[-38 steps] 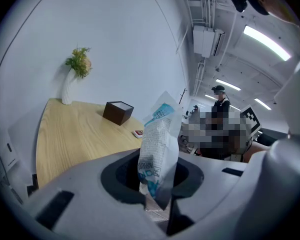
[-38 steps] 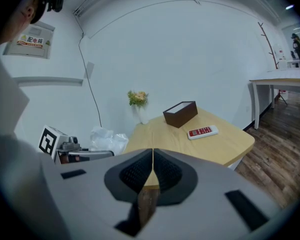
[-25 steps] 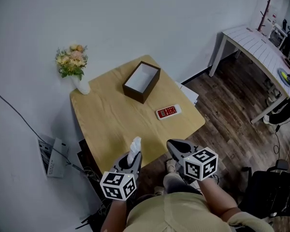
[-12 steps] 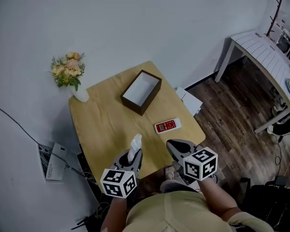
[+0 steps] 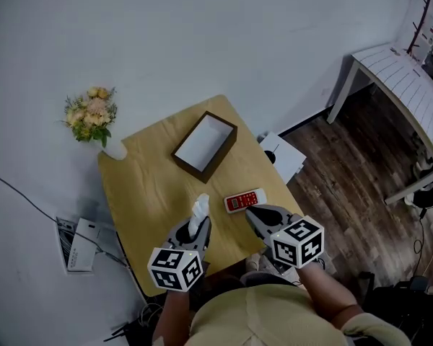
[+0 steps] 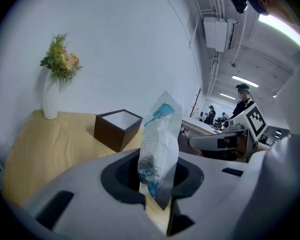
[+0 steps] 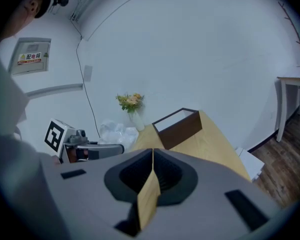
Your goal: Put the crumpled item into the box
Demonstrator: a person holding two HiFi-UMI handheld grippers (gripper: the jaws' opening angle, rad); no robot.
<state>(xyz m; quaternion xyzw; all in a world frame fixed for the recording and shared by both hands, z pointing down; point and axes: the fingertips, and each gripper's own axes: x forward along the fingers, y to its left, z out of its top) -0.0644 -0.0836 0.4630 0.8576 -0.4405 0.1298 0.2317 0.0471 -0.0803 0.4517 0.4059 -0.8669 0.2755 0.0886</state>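
Observation:
My left gripper is shut on a crumpled white and blue wrapper, which sticks up between its jaws above the near part of the wooden table. The dark brown open box with a white inside stands further back on the table, apart from both grippers. My right gripper is shut with nothing in it and hovers at the table's near right edge, beside a red remote.
A white vase of flowers stands at the table's far left corner. White paper lies on the wooden floor right of the table. A white bench table stands at the far right. A cable and a white device lie left.
The view has shifted forward: both grippers now sit over the table's near edge, closer to the remote and the box. The wrapper stays gripped in the left gripper.

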